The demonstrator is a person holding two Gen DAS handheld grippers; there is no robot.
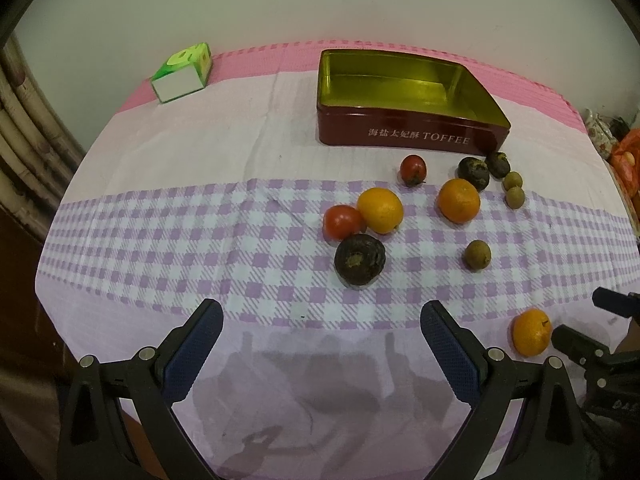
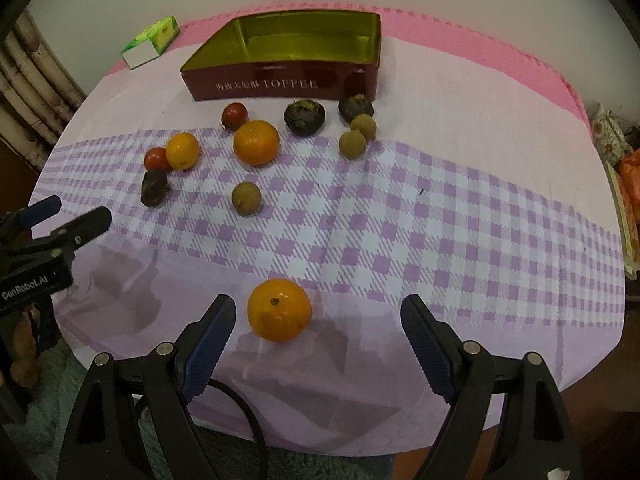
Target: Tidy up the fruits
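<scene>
- The right gripper hangs over the near edge of the surface, its 2 fingers spread wide apart and holding nothing.
- A near orange lies on the cloth just ahead of those fingers, closer to the left one and touching neither; its stem dimple faces up and slightly toward the camera.
- The left gripper also hovers at the near edge with its fingers wide apart and empty, pointing at bare cloth.
- Farther in, on the purple checked band, sit a dark round fruit with its stem scar turned toward the left camera, a tomato touching an orange, and a small brown fruit alone.
- Beyond those are another orange, a second tomato, 2 more dark fruits and 2 small brown ones close together.
- At the far side stands an open red toffee tin, with nothing inside, its long axis running across the surface and its lettered long wall facing the grippers.
- A green and white box lies at the far left corner, well apart from the tin.
</scene>
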